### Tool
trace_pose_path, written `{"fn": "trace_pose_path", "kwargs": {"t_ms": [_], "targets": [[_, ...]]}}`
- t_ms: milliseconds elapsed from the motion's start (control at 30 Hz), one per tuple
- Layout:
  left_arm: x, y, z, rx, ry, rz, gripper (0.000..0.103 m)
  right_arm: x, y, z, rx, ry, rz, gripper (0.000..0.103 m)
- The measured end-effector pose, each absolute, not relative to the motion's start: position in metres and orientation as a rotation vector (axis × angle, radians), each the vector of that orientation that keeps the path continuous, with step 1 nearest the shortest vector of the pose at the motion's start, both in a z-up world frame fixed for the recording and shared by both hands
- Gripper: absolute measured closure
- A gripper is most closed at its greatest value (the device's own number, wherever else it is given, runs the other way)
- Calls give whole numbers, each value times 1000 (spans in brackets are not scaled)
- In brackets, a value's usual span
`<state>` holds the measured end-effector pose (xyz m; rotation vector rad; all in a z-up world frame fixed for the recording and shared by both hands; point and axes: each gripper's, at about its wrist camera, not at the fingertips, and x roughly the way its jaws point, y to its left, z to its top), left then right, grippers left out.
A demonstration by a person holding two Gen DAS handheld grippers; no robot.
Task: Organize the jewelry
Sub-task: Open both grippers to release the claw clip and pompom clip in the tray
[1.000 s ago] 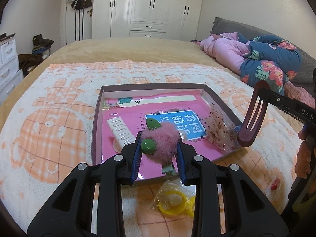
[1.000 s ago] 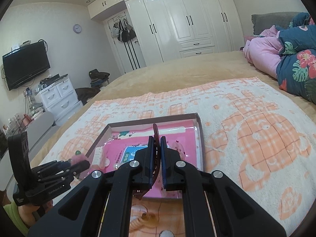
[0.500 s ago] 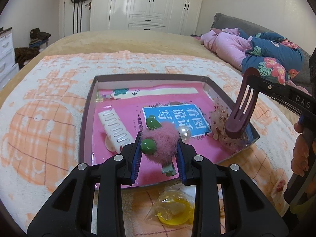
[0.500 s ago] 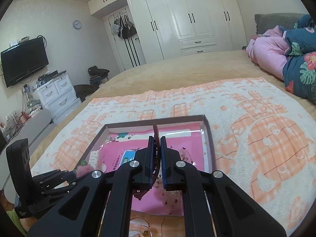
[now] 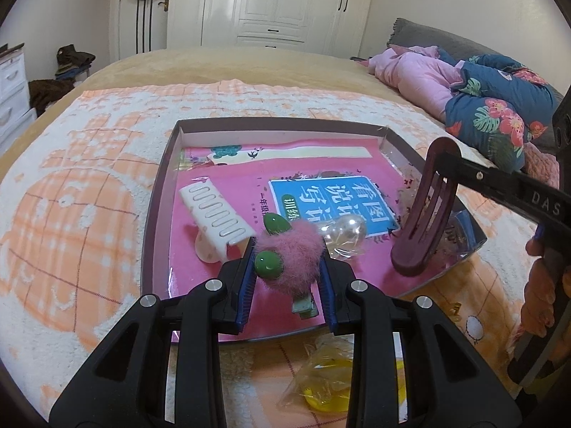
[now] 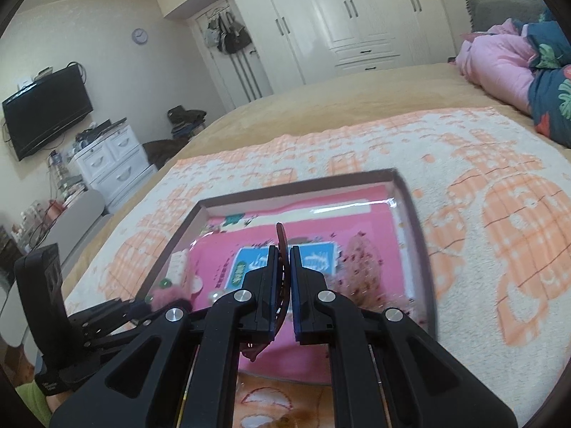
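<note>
Pink fluffy clip (image 5: 291, 262): pinched between the left gripper (image 5: 287, 267) pads, over the near edge of the tray (image 5: 157, 196); two green beads on its left side, metal clasp poking out below.
Dark red hair clip (image 5: 423, 214): clamped in the right gripper (image 6: 283, 267), jaws pressed tight on its thin edge; hangs steeply over the tray's right near corner.
Tray: shallow, dark-rimmed, lined with a pink book cover bearing a blue label (image 5: 328, 201).
White comb clip (image 5: 214, 214): lies inside the tray, left of centre.
Clear bead packet (image 5: 344, 233): inside, just right of the fluffy clip.
Yellow item in bag (image 5: 326, 378): on the towel (image 5: 71, 185), near side, outside the tray.
Right hand (image 5: 542, 285): far right edge, gripping the handle.
</note>
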<state>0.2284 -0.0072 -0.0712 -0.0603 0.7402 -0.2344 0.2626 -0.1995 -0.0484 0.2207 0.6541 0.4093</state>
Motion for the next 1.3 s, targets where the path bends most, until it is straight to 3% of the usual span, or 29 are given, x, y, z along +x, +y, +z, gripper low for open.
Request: {"fn": "trace_pose_path", "kwargs": {"t_ms": [333, 767, 800, 933, 1033, 1300], "targets": [[227, -2, -75, -64, 748, -211, 80, 265, -202, -65, 205, 734, 380, 96], [223, 1, -75, -72, 749, -206, 80, 256, -210, -76, 100, 772, 267, 88], [223, 0, -75, -72, 749, -206, 80, 254, -210, -76, 95, 772, 262, 86], [222, 0, -74, -75, 748, -210, 77, 249, -211, -74, 78, 758, 251, 58], [220, -1, -72, -68, 744, -211, 74, 245, -213, -71, 67, 744, 249, 58], [212, -2, -65, -72, 731, -213, 61, 230, -216, -55, 56, 688, 254, 43]]}}
